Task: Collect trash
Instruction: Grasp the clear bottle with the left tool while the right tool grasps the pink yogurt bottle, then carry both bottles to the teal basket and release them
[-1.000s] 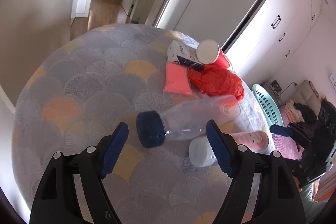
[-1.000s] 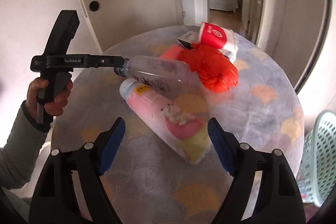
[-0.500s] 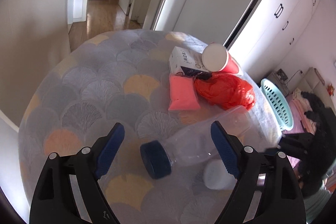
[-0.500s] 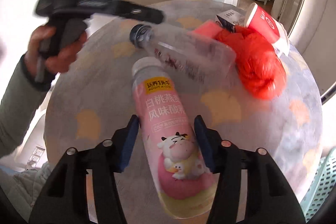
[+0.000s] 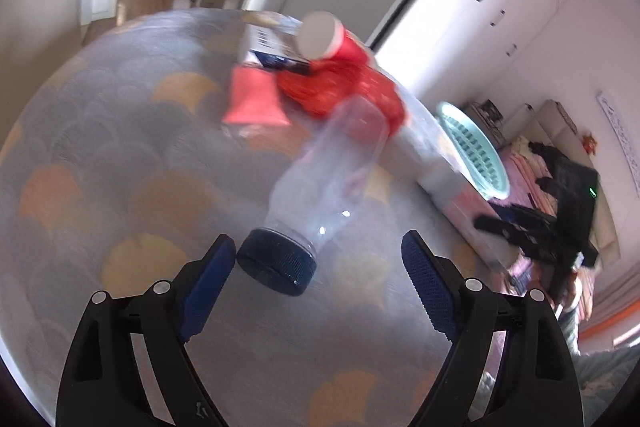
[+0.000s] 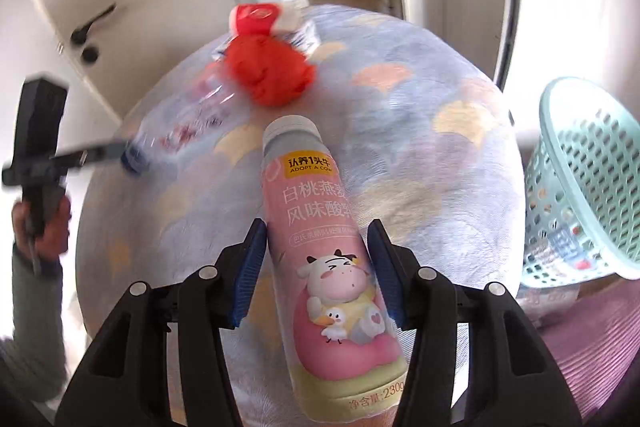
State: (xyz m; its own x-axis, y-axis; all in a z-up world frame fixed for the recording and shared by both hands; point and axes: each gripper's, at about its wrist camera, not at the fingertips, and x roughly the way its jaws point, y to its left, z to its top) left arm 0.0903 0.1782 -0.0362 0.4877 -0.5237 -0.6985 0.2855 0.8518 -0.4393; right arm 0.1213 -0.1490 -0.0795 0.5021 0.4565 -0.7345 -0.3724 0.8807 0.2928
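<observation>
Gripping a pink yogurt bottle [image 6: 320, 247] low in the right wrist view, right tool [image 6: 316, 247] clamped on its sides, cap pointing up the frame. Spread apart at the bottom of the left wrist view, left tool [image 5: 316, 263] empty, with the clear bottle [image 5: 328, 171] lying on the worktop [image 5: 120, 167], blue cap [image 5: 276, 263] just beside one pad. Crumpled red bag [image 6: 268, 71] and red cup [image 6: 252, 19] toward upper centre; mint basket [image 6: 588, 183] at right.

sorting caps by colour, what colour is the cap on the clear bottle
Dark blue cap on the clear bottle; clearest in the left wrist view.
</observation>
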